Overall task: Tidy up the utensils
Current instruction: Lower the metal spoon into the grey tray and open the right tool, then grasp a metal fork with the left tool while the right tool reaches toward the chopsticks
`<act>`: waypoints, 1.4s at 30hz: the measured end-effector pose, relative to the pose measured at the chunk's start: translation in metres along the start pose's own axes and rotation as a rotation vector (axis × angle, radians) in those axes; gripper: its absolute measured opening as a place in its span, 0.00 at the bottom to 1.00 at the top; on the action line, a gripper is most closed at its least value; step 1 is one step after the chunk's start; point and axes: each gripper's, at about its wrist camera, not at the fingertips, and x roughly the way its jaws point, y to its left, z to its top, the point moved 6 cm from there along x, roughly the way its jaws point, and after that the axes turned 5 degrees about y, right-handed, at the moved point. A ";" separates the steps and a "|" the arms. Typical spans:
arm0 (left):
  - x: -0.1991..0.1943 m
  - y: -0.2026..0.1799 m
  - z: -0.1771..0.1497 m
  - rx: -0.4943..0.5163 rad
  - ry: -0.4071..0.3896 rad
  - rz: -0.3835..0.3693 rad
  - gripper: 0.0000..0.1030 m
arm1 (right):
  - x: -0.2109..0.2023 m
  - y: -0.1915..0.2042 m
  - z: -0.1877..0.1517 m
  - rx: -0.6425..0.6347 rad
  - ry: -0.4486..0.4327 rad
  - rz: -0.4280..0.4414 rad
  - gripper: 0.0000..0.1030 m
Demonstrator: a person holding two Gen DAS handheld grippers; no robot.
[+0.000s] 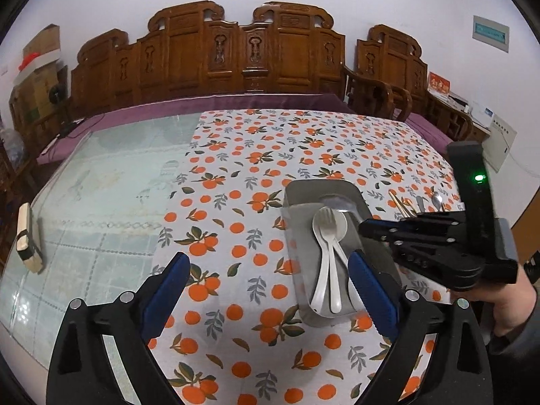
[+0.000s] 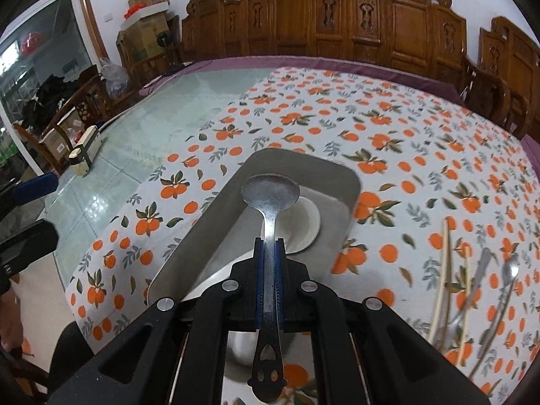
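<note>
left gripper (image 1: 268, 281) jaws wide, empty; right gripper (image 2: 270, 246) jaws clamped, angled down

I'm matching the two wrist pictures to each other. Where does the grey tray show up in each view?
Left wrist: grey tray right of centre, beyond the open left gripper, white spoons inside.
Right wrist: grey tray at centre, under the metal spoon clamped in the right gripper.
Shared landmark: the orange-print tablecloth.

No lettering can be read: the wall sign (image 1: 491, 33), the red card (image 1: 438, 85) and the cardboard boxes (image 2: 148, 10) are too blurred.
</note>
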 end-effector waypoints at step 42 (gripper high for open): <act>0.039 -0.150 0.002 0.119 0.039 -0.103 0.88 | -0.092 -0.192 -0.116 0.141 -0.112 -0.143 0.19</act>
